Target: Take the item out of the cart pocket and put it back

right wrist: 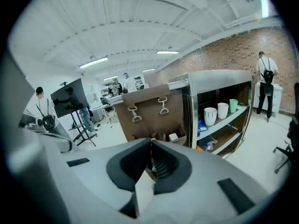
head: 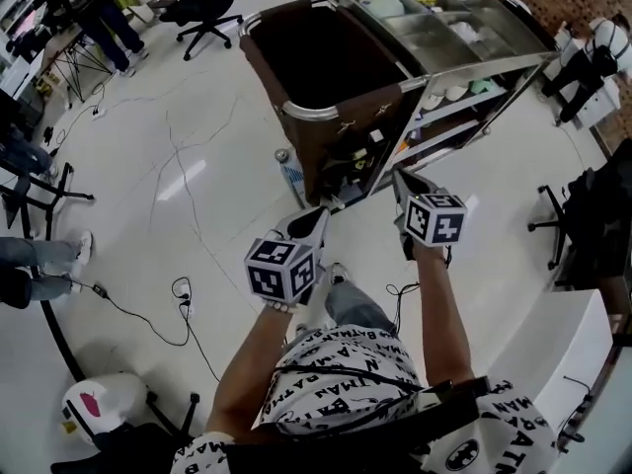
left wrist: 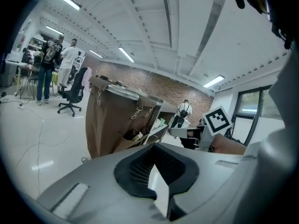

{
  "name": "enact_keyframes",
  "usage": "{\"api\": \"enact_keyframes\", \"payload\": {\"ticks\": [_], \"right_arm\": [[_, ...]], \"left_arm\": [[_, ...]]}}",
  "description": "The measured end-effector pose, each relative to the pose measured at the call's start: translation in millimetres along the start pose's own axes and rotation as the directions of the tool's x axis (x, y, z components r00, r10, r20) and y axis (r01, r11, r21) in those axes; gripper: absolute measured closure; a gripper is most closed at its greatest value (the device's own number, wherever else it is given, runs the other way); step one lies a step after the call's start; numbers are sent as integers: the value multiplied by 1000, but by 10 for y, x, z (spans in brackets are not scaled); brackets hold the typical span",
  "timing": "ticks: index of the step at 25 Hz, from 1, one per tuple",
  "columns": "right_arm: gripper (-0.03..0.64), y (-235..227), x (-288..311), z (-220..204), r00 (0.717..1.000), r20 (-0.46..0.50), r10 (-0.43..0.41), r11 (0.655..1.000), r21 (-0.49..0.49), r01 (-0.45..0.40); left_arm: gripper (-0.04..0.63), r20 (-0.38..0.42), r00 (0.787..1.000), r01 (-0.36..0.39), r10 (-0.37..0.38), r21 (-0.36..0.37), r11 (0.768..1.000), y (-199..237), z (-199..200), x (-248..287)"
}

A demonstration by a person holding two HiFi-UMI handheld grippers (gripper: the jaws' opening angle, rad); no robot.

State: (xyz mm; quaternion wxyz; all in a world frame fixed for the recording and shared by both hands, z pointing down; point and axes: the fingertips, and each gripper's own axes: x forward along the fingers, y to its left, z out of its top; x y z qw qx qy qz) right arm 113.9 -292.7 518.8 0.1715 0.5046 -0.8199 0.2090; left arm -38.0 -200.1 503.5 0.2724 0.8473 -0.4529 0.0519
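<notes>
The cart's brown bag hangs on the steel cart, and its side pocket holds several small items. In the right gripper view the pocket shows a small white box among them. My left gripper hovers just short of the pocket's lower left, jaws together and empty. My right gripper sits to the right of the pocket, near the cart's shelves, shut with nothing in it. In their own views, both the left gripper and the right gripper point at the bag from a short distance.
A bottle stands on the floor left of the pocket. White cups and a green cup sit on a cart shelf. Cables cross the floor. An office chair stands far left, a white counter at right. People stand around.
</notes>
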Motion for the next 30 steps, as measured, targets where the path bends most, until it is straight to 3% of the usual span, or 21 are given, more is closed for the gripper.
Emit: {"api": "enact_keyframes", "payload": {"ticks": [6,14,20,30], "right_arm": [[614,821,-1021,-154,994,104,43,998,-53,-38],[611,1168,-1510,-654,993,68,97,995,-16,-96],[611,1161,-1589,-671,987,66,146,989,-27,-145],[611,1089,-1748,-647,984,71,162,985,-63,-158]], "left_arm": [[595,22,998,64,-64,26,998,-392,-210,-728],[595,57,995,76,-76,8,997,-769,-354,-947],[595,76,995,63,-64,12,998,-1000,-362,-891],[595,99,994,49,-52,25,998,-1251,-329,-918]]}}
